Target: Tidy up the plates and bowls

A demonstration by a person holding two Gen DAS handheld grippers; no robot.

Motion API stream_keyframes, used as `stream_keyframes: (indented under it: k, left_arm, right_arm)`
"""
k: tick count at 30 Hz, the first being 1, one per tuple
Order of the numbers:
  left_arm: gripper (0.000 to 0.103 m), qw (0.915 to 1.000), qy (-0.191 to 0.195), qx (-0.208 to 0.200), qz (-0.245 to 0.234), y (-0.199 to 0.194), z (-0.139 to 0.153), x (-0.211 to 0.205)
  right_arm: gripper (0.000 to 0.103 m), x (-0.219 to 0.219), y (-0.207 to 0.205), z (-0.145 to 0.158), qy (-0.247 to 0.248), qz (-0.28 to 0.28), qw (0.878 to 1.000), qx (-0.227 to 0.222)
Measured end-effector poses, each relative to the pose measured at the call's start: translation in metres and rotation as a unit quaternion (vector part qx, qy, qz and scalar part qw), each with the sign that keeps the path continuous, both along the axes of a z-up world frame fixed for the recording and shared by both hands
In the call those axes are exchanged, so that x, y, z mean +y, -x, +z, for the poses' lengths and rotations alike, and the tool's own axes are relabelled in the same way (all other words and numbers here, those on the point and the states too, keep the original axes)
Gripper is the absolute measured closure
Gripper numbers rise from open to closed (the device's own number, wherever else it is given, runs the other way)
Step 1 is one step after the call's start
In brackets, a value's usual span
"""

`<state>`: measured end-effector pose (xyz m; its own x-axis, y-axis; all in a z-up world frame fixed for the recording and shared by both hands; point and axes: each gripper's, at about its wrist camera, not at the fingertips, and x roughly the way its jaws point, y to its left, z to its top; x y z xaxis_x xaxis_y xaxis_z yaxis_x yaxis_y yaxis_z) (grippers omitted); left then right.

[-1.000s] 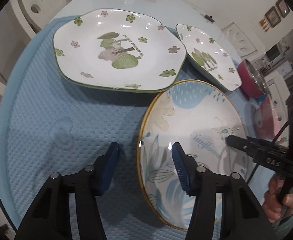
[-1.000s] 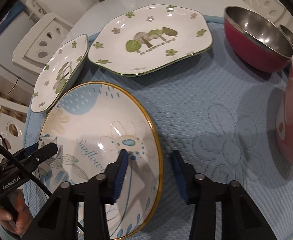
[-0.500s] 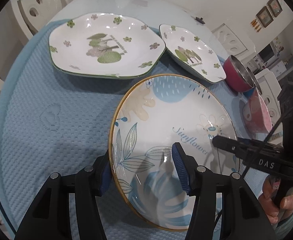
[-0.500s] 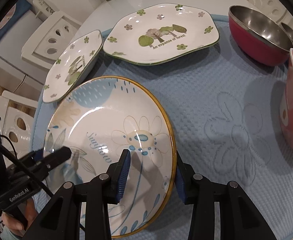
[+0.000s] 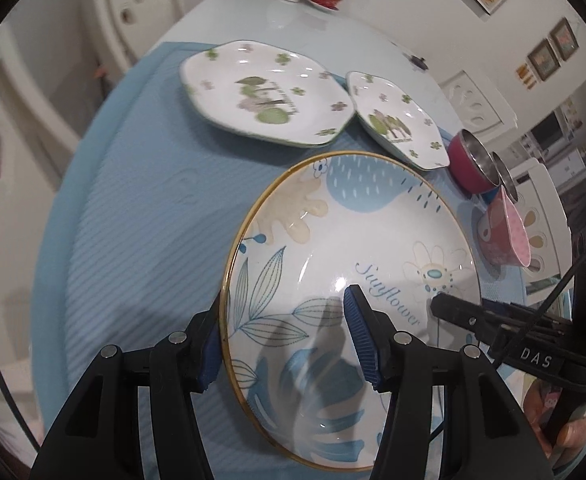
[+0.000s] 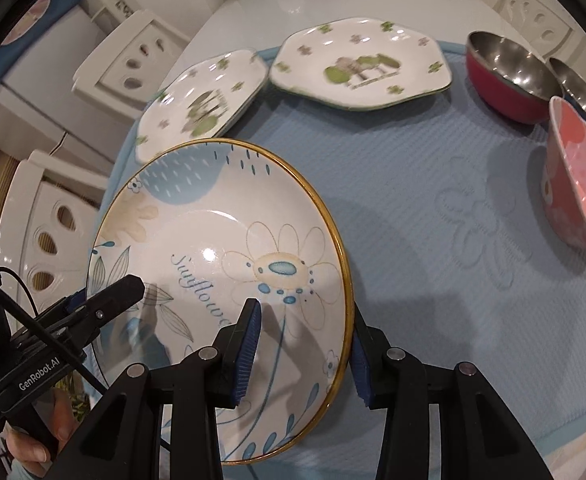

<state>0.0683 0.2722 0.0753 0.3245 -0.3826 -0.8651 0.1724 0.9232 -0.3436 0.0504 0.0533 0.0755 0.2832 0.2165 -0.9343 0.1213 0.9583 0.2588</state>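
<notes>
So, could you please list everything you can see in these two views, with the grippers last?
Round sunflower-print plate with gold rim: one, white and blue, lifted above the mat, gripped on both sides.
Hexagonal white plates with green tree print: two, larger and smaller, side by side at the mat's far end.
Red bowl with steel inside: one, far right; a second steel-lined bowl beside it.
Pink dotted bowl: one, right edge.
Light blue quilted mat: one, covering the table.
White chairs: several, around the table.
Left gripper: black, blue pads, clamped on the plate's rim.
Right gripper: same, on the opposite rim.
</notes>
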Motion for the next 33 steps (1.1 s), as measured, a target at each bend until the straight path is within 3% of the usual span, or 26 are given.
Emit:
stream_keyframes:
  k: [8,16,20,27,33]
  left_arm:
    - [0.052,0.9994,-0.013,0.024,0.021,0.012,-0.012,0.027]
    - [0.052,0.9980,-0.025,0.059,-0.002,0.018,-0.037,0.025]
    - [0.052,0.9976,-0.034,0.060,-0.010,0.022,-0.039,0.026]
    - [0.052,0.9971,-0.075,-0.005,-0.002,0.022,-0.010,0.040]
    - [0.050,0.9948,-0.081,-0.060,0.017,0.031,0.029,0.044]
  right_arm:
    - [0.062,0.036,0.009,-0.018,-0.004,0.035,0.999,0.037]
    - [0.063,0.034,0.012,-0.040,0.000,0.026,0.997,0.073]
    - [0.063,0.034,0.014,-0.034,0.006,0.032,0.998,0.060]
    - [0.063,0.033,0.014,-0.010,0.032,0.039,0.998,0.030]
    - [0.062,0.026,0.021,0.041,0.031,0.032,0.998,-0.044]
